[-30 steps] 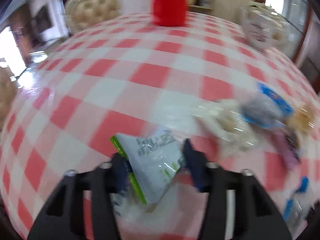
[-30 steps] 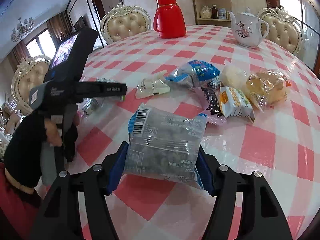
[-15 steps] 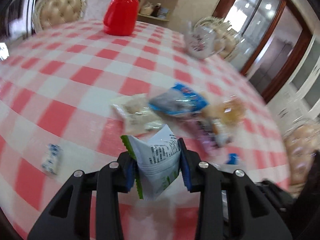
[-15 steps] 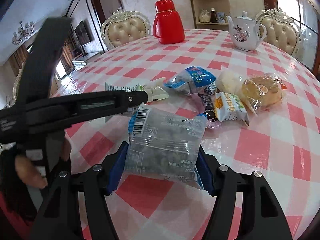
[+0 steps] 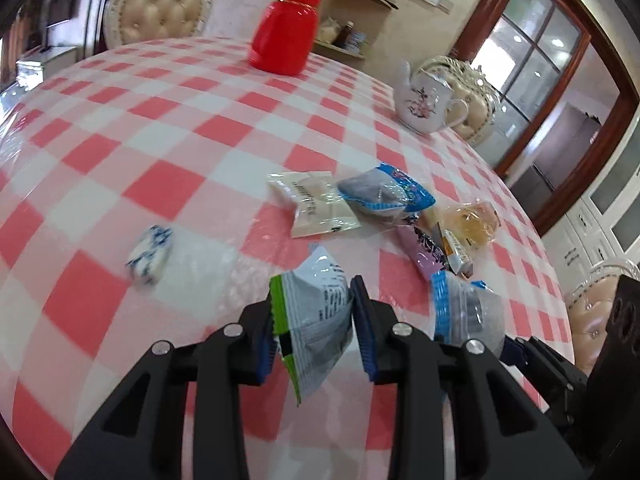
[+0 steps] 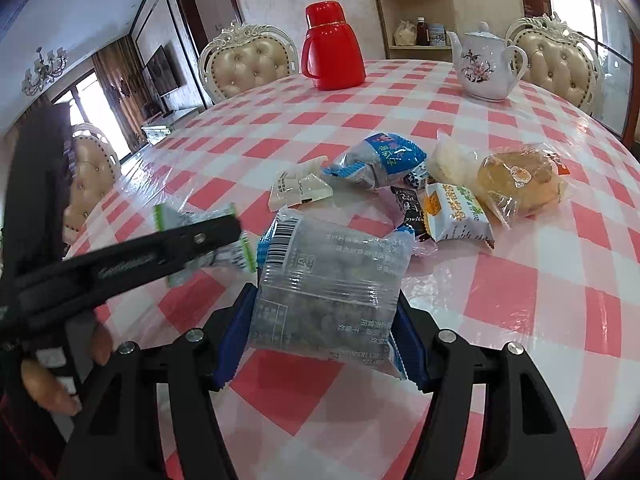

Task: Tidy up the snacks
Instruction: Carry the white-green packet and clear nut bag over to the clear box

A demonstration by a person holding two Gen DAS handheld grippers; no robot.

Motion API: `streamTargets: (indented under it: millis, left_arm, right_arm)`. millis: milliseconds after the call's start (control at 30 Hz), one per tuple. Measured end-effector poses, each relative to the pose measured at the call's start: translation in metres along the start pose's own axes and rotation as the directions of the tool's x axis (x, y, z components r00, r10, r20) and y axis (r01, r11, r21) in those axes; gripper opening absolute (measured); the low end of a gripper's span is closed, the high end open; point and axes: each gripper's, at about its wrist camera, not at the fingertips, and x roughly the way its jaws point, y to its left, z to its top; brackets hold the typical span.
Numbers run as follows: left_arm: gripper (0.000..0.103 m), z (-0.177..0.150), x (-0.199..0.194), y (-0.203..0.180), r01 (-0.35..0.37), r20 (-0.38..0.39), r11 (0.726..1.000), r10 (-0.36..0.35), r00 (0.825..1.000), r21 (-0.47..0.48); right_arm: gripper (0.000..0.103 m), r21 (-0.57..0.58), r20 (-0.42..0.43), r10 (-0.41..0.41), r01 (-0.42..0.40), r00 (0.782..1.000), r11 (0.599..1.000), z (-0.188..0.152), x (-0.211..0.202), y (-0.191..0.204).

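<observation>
With my left jaws (image 5: 314,322) closing on a green-edged packet (image 5: 314,320) above the counter (image 5: 168,128) and my right jaws (image 6: 320,332) clamping a clear packet (image 6: 328,288), either slick wrapper may slip out near the snack pile (image 6: 420,184).

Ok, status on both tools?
Left tool closing on green-edged packet. Right tool clamped on clear packet. Snack pile ahead, nothing blocking.
</observation>
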Motion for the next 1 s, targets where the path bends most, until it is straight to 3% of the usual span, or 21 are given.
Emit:
streamTargets:
  millis: [200,633,833,1000]
  left_arm:
    - [0.031,-0.015,-0.029,0.005,-0.034,0.076,0.999,0.036,0.996,-0.021]
    - [0.03,-0.049,-0.06,0.013,-0.046,0.124,0.996,0.055,0.991,-0.074]
    - [0.031,-0.061,-0.079,0.012,-0.105,0.158,0.991,0.117,0.98,-0.083]
    - [0.031,-0.077,-0.102,0.005,-0.193,0.19,0.98,0.199,0.961,-0.052]
  right_arm:
    - [0.058,-0.002,0.016,0.018,-0.018,1.0,1.0,-0.003,-0.002,0.006]
    - [0.056,0.006,0.043,0.064,-0.064,0.997,0.998,-0.016,-0.018,0.011]
    - [0.056,-0.008,0.048,0.084,-0.084,0.995,0.996,-0.021,-0.021,0.018]
    - [0.056,-0.038,0.051,0.112,-0.11,0.992,0.993,-0.026,-0.025,0.028]
